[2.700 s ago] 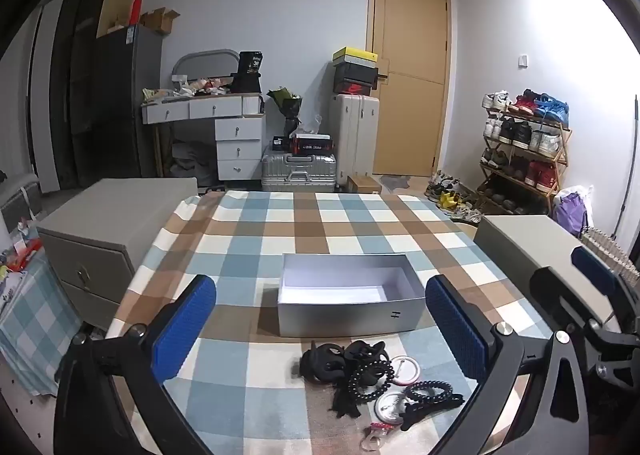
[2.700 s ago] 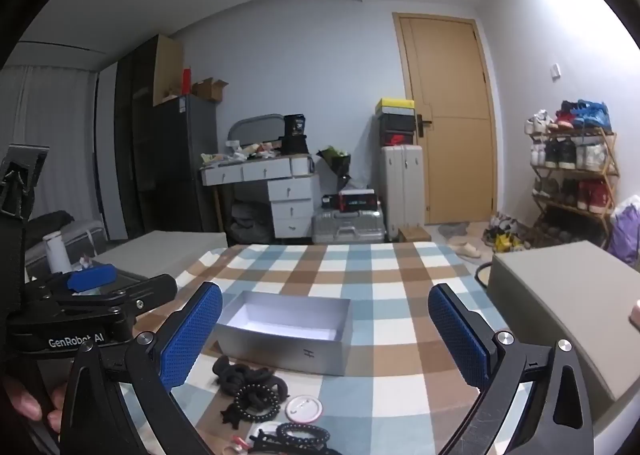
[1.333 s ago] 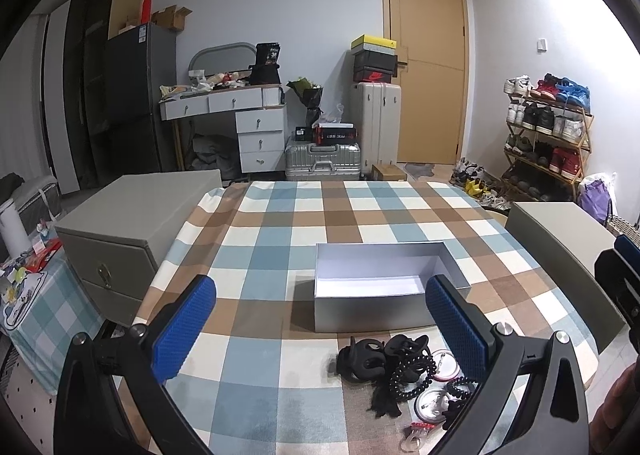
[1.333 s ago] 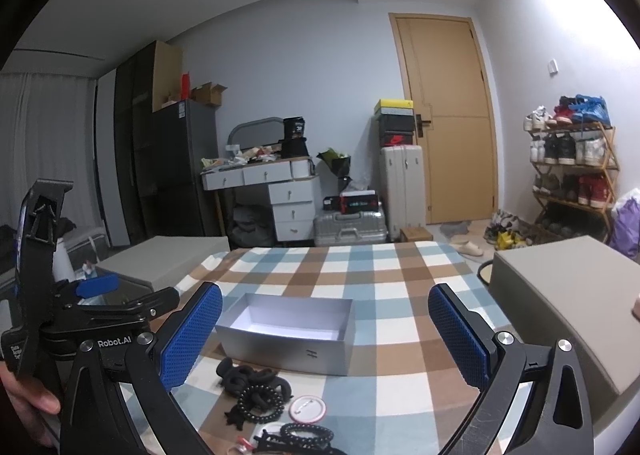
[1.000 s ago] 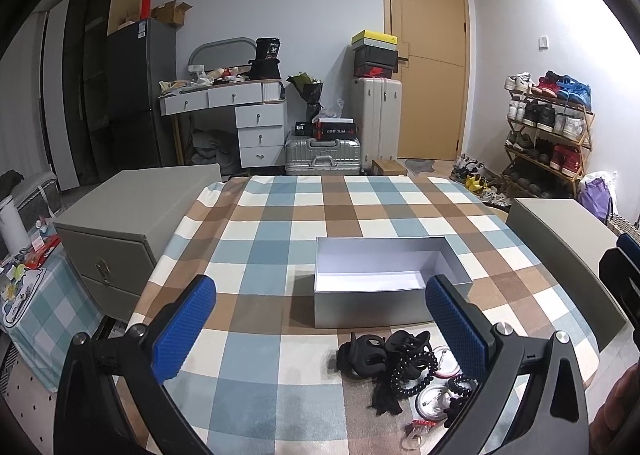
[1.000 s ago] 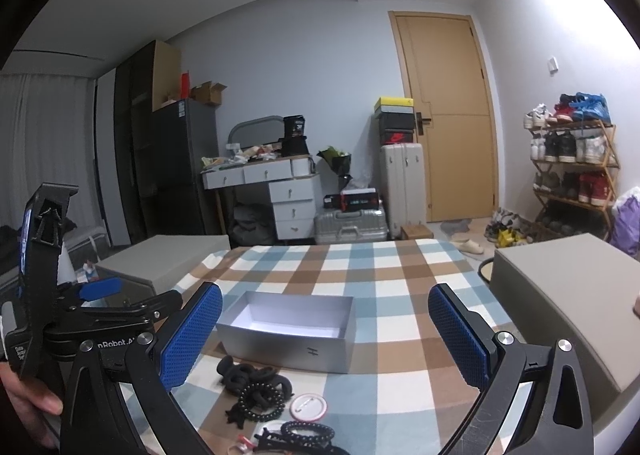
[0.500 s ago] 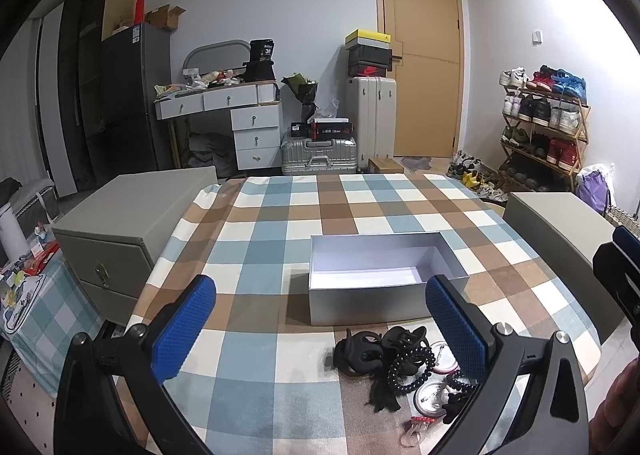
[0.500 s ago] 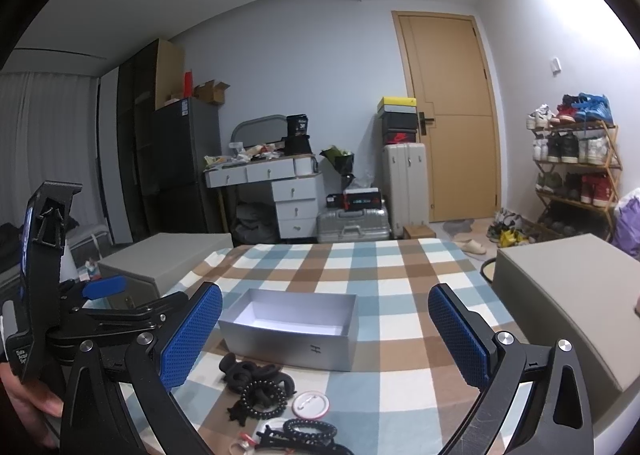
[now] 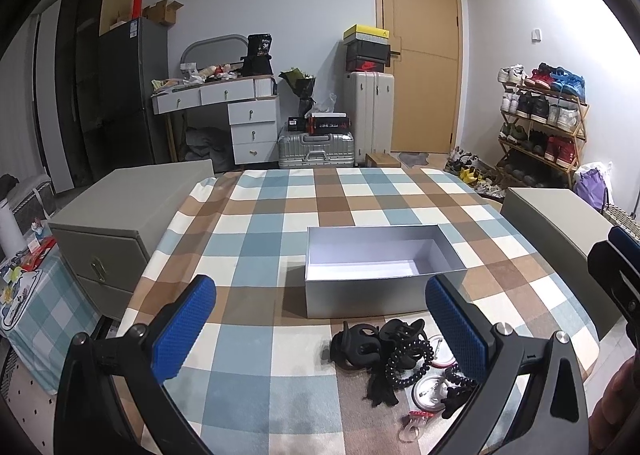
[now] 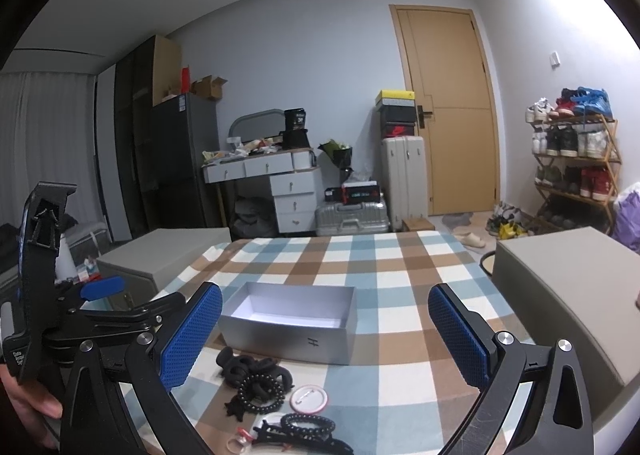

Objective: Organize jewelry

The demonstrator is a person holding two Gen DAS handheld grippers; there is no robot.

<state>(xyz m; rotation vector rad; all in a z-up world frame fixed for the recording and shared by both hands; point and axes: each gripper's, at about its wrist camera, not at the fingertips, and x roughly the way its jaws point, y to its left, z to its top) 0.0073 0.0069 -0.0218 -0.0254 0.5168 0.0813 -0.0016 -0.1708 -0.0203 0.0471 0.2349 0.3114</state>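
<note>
An empty grey box [image 9: 382, 267] [image 10: 292, 321] stands on the checked tablecloth [image 9: 256, 239]. In front of it lies a pile of accessories: black hair claws [image 9: 360, 341] [image 10: 250, 367], a black bead bracelet [image 9: 408, 365] [image 10: 260, 391], round badges [image 9: 430, 389] [image 10: 308, 401] and another bead bracelet [image 10: 308, 423]. My left gripper [image 9: 320, 327] hovers open above the near table edge, left of the pile. Open too, my right gripper [image 10: 326, 339] is held above the pile. Neither holds anything.
Grey cabinets flank the table on the left [image 9: 120, 211] and right [image 9: 560, 223] [image 10: 568, 295]. Behind stand a desk with drawers [image 9: 236, 115], suitcases [image 9: 368, 115], a shoe rack [image 9: 544, 119] and a door [image 9: 420, 55]. A person's hand [image 10: 28, 403] holds the left tool.
The left wrist view has risen and tilted slightly, so the box and pile sit a little farther left and lower. Both grippers stay open; nothing on the table has moved.
</note>
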